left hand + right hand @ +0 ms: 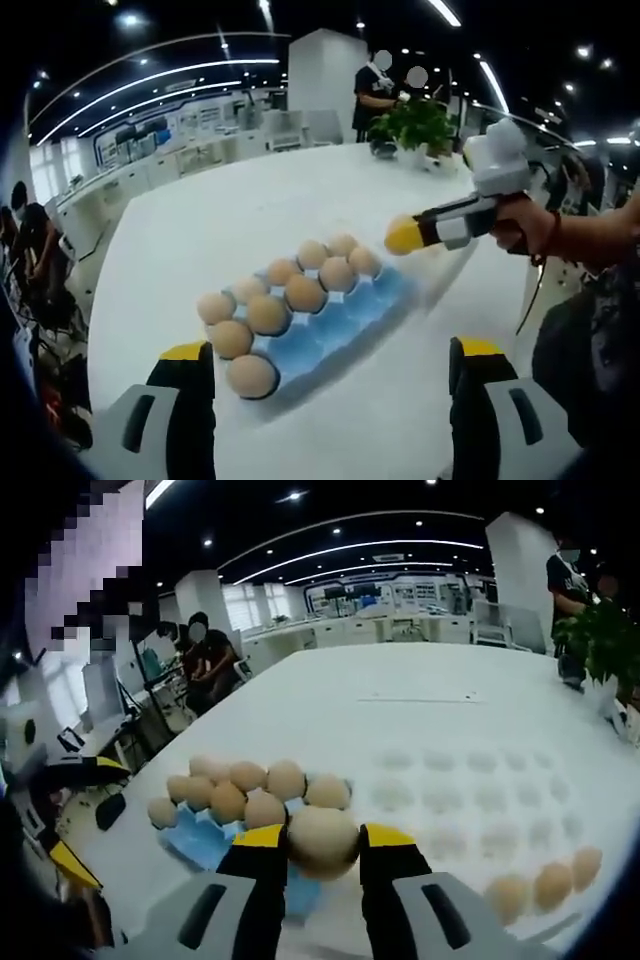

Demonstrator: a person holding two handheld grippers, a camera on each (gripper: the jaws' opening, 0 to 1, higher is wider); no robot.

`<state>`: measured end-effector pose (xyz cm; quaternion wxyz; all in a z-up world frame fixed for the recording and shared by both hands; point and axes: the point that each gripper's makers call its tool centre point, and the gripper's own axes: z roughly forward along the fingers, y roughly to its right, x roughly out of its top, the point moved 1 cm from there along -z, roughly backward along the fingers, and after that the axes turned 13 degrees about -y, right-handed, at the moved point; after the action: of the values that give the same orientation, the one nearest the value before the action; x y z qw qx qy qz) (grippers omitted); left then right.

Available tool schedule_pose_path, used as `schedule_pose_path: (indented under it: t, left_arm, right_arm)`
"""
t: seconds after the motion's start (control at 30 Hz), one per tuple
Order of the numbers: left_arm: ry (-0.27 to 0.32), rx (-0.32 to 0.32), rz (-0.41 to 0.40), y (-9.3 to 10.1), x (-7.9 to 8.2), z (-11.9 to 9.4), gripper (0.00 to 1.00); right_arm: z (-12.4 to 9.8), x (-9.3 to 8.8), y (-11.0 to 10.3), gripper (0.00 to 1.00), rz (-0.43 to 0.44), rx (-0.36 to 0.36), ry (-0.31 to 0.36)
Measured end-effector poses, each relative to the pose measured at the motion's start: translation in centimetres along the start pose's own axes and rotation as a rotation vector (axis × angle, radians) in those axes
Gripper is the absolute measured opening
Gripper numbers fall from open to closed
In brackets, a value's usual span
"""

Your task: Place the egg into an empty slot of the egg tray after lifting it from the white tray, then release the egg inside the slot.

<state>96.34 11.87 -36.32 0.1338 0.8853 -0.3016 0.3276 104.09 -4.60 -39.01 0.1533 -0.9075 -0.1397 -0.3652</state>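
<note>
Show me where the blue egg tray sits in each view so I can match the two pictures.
Left gripper view: the blue egg tray lies centre frame on the white table, between this view's own jaws, with the right tongs near its far right end.
Right gripper view: the blue egg tray sits lower left, partly behind the right tongs holding an egg.
Shared landmark: the potted plant.

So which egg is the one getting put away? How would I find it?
Start at the big white table and find the blue egg tray with tan eggs in it. Just past the tray's edge, the right gripper with yellow-tipped jaws is shut on one egg. It is the only egg pinched between jaws instead of sitting in a cup.
</note>
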Motion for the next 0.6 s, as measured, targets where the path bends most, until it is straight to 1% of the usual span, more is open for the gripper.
schedule_pose_path:
  t: [0.3, 0.33, 0.37, 0.6]
  left_arm:
    - [-0.001, 0.000, -0.001, -0.1, 0.1, -0.1, 0.99]
    - [0.007, -0.002, -0.003, -0.1, 0.2, -0.1, 0.99]
    - [0.011, -0.004, -0.008, -0.1, 0.3, -0.2, 0.99]
    - [0.011, 0.000, -0.012, -0.2, 0.2, -0.4, 0.99]
  right_arm:
    - [0.9, 0.2, -2.6, 0.29, -0.020, 0.060, -0.015]
    - [1.0, 0.3, -3.3, 0.29, -0.029, 0.074, -0.017]
    - [1.1, 0.3, -3.4, 0.29, -0.032, 0.078, -0.018]
    - [1.7, 0.6, -6.3, 0.29, -0.087, 0.151, -0.021]
